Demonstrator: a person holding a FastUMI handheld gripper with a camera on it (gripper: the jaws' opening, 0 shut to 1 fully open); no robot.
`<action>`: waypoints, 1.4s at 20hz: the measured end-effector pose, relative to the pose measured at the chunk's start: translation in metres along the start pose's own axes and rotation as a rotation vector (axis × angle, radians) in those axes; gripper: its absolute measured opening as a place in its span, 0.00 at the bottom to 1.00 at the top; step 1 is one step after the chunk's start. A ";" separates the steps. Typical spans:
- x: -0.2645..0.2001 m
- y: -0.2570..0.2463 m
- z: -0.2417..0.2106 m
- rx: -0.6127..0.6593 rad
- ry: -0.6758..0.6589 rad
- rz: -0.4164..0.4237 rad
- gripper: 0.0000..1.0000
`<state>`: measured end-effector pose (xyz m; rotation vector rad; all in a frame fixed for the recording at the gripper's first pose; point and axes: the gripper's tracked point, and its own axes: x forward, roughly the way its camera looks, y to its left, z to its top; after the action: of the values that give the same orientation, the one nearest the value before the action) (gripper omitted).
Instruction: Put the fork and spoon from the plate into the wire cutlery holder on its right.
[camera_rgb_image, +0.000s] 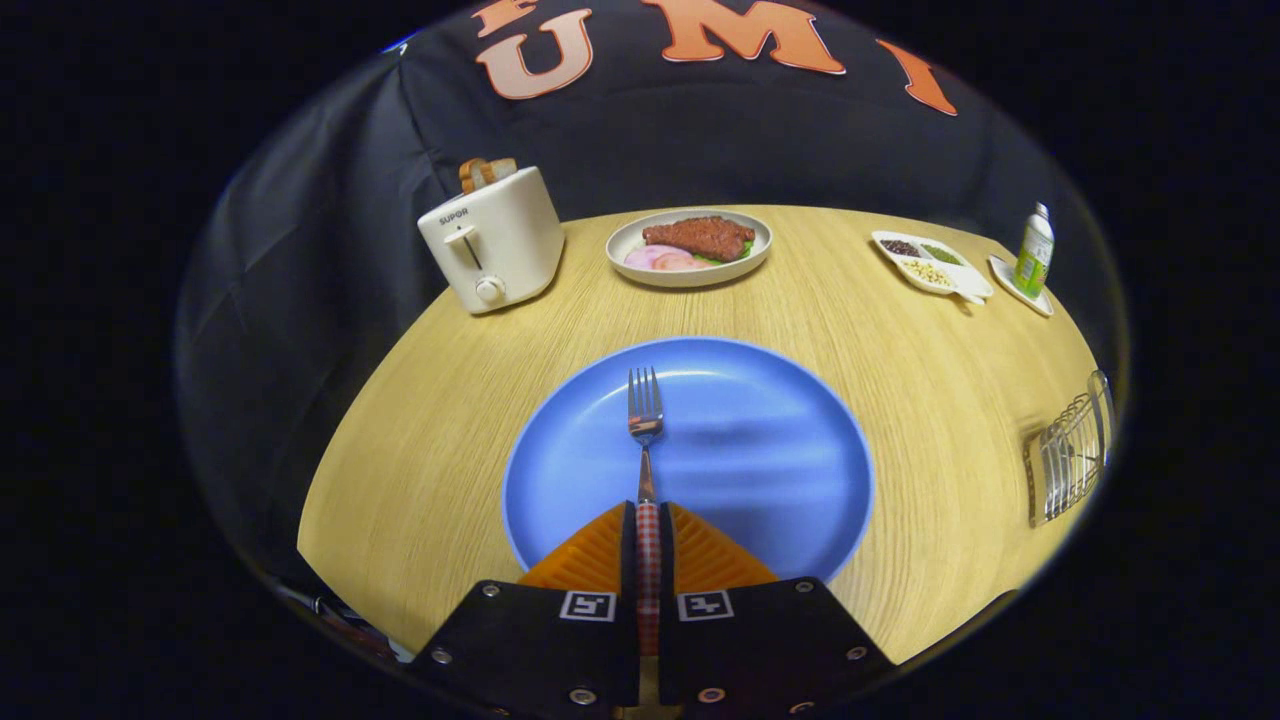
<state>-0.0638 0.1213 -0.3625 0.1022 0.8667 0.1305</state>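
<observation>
My gripper (648, 520) is shut on the checked handle of the fork (645, 420), both fingers pressing on it. The fork's metal neck and tines stick out straight ahead of the fingertips, over the blue plate (760, 450). The plate lies on the wooden table right under and ahead of the fingers, with its surface bare around the fork. The wire cutlery holder (1070, 460) stands to the right of the plate, near the table's right edge.
Beyond the blue plate sits a pale plate of food (690, 248). A white toaster (492, 238) with toast stands at the far left. At the far right are a divided snack dish (930, 262) and a small green bottle (1034, 252) on a saucer.
</observation>
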 end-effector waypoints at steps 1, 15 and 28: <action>-0.009 -0.007 0.011 0.000 -0.027 -0.010 0.08; -0.163 -0.195 0.063 0.098 -0.168 -0.289 0.08; -0.200 -0.284 0.015 0.053 0.199 -0.273 0.08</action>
<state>-0.1591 -0.1906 -0.2427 0.0195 1.0741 -0.1407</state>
